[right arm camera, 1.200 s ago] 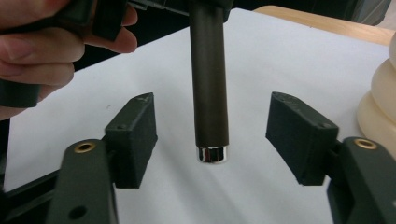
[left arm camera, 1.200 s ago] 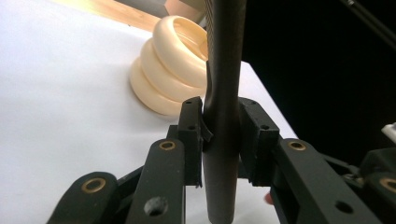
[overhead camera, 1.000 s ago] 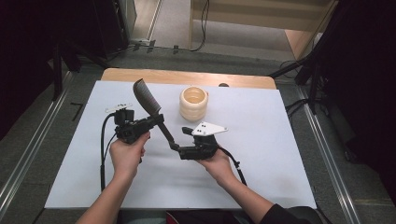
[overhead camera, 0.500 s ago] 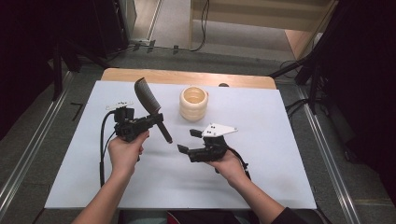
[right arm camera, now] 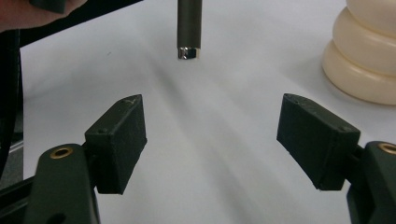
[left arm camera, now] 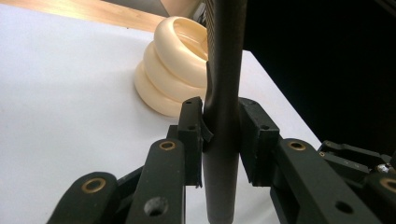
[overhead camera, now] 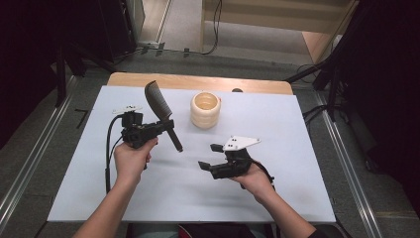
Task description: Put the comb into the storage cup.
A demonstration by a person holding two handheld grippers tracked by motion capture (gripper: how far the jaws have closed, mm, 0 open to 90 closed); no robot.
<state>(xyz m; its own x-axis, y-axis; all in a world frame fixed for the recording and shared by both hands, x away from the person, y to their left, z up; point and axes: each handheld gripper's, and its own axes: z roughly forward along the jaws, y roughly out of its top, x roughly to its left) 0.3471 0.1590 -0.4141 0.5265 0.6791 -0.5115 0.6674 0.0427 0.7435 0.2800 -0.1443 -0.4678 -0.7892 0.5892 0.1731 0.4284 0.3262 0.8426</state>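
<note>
Your left tongs (overhead camera: pixel 161 128) are clamped on the comb (overhead camera: pixel 159 105) at its handle, holding it tilted above the tabletop (overhead camera: pixel 297 198), near the ribbed cream cup (overhead camera: pixel 205 109). Your right tongs (overhead camera: pixel 210 156) stand apart and empty. The likely next move is to lower the handle end into the cup; align it first.

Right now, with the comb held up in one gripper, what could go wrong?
The left gripper pinches the comb low on its round handle, with most of its length above the jaws, so it might swivel or slip. The cream ribbed cup stands close by; a swing of the comb could knock it. The right gripper is open, giving no support.
</note>
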